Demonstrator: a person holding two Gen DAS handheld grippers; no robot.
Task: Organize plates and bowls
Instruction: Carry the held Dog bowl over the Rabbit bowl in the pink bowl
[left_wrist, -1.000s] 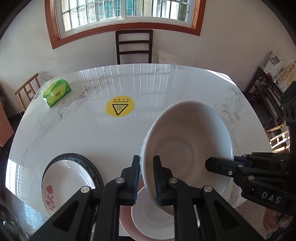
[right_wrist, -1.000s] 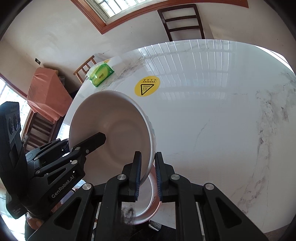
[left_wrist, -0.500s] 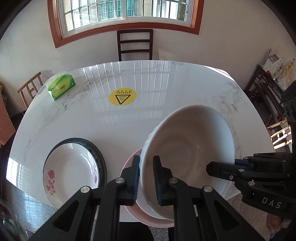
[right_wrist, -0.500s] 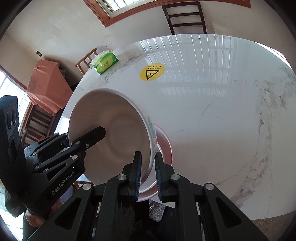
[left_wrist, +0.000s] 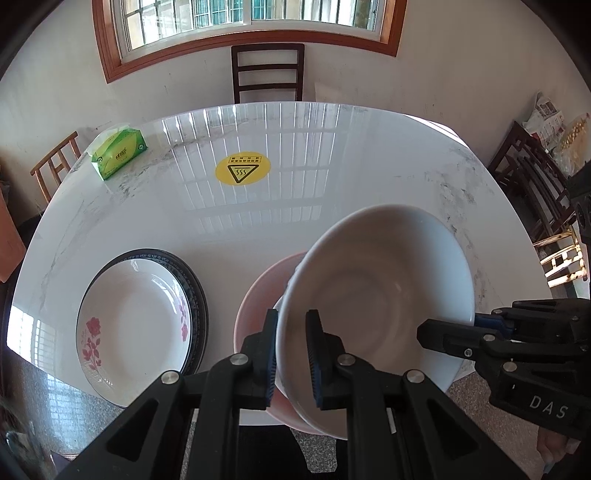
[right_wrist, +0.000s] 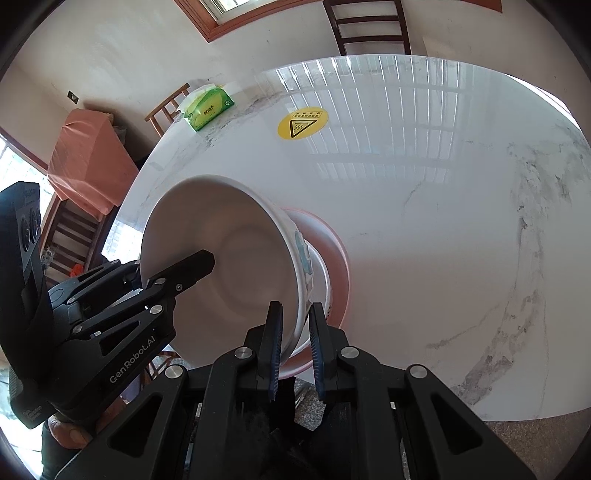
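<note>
Two grippers on one big white bowl (left_wrist: 376, 295), and it hangs tilted right over the pink plate (left_wrist: 258, 291), near the edge of the marble table (left_wrist: 332, 177). The left gripper (left_wrist: 291, 354) is clamped on the bowl's near-left rim, one finger inside, one outside. The right gripper (right_wrist: 295, 347) pinches the opposite rim the same way, wall squeezed between its pads.

Here's the worry: that bowl is glossy, and each grip is only a thin bite on the rim. If one hand dips faster than the other, the rim could twist out and the bowl drop onto the pink plate, with what looks like a smaller white dish nested under it. That stack also sits close to the table edge, so a hard landing might shove it off.

Both grippers point steeply down, facing each other across the bowl, a hand (right_wrist: 70, 432) just visible behind the left one. The rose plate (left_wrist: 136, 321) on its dark-rimmed plate sits left of the pink plate, well apart.
</note>
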